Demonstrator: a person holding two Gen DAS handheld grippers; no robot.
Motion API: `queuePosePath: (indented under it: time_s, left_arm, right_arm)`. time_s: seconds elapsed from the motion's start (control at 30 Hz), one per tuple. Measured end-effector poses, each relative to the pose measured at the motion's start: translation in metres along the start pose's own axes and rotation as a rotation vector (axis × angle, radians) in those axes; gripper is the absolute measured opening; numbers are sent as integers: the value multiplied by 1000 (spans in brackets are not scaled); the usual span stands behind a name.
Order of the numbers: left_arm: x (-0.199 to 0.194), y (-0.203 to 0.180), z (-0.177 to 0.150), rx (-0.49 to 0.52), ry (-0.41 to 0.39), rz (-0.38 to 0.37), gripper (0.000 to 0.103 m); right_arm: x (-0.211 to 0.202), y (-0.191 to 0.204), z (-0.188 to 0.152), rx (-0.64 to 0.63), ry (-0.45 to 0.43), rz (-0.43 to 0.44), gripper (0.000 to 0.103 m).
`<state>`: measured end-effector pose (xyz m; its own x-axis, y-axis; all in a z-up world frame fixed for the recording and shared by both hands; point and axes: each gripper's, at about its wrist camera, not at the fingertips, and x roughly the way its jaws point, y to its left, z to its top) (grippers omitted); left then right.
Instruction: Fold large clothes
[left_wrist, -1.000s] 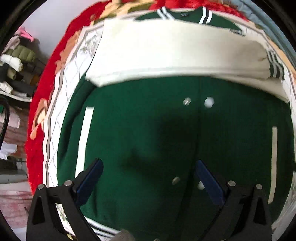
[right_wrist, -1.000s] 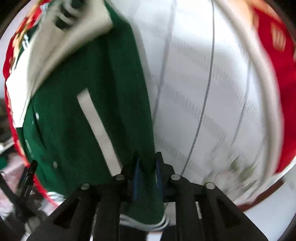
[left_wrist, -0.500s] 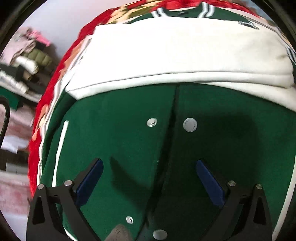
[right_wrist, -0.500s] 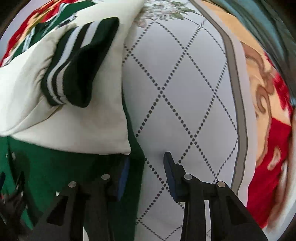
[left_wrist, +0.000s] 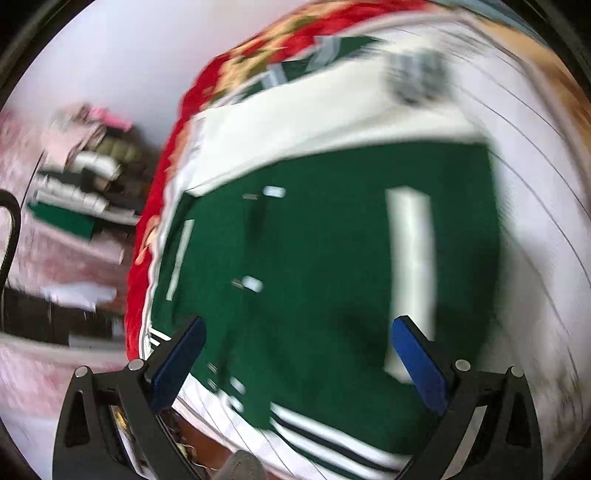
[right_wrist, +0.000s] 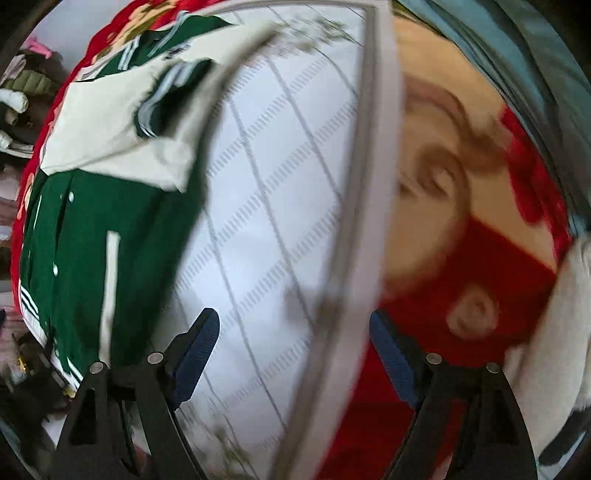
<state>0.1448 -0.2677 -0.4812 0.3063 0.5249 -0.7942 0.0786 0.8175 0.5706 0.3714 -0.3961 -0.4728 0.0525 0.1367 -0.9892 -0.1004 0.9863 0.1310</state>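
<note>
Now that your right hand-held gripper has released the hem it pinched a second ago and both it and the left hand-held gripper hang open (empty), treat the green jacket, sleeves crossed on the bed quilt, as ready for its next fold.

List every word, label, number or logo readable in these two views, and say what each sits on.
None can be read.
Green jacket: a dark patch on its cream sleeve is too blurred to tell whether it holds text.
Quilted white cover: pattern only, no writing.
</note>
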Motion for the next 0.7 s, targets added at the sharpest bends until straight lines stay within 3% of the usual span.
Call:
queuePosePath:
  time_s: [0.07, 0.2, 0.27, 0.53, 0.7]
  left_arm:
    - [-14, -46, -16, 108, -3, 19, 103]
    - [-9, -110, -41, 298, -40, 153, 103]
    - [1, -128, -48, 340, -41, 208, 103]
    - [56, -99, -28, 220, 33, 331, 103]
    - [78, -71, -14, 136, 80, 335, 103]
  right_arm:
    - [1, -22, -12, 29, 22, -12, 85]
    - [16, -38, -19, 115, 68, -26, 85]
    - [18, -54, -22, 142, 78, -32, 85]
    - [29, -69, -10, 155, 67, -4, 85]
    - [57, -51, 11, 189, 67, 130, 85]
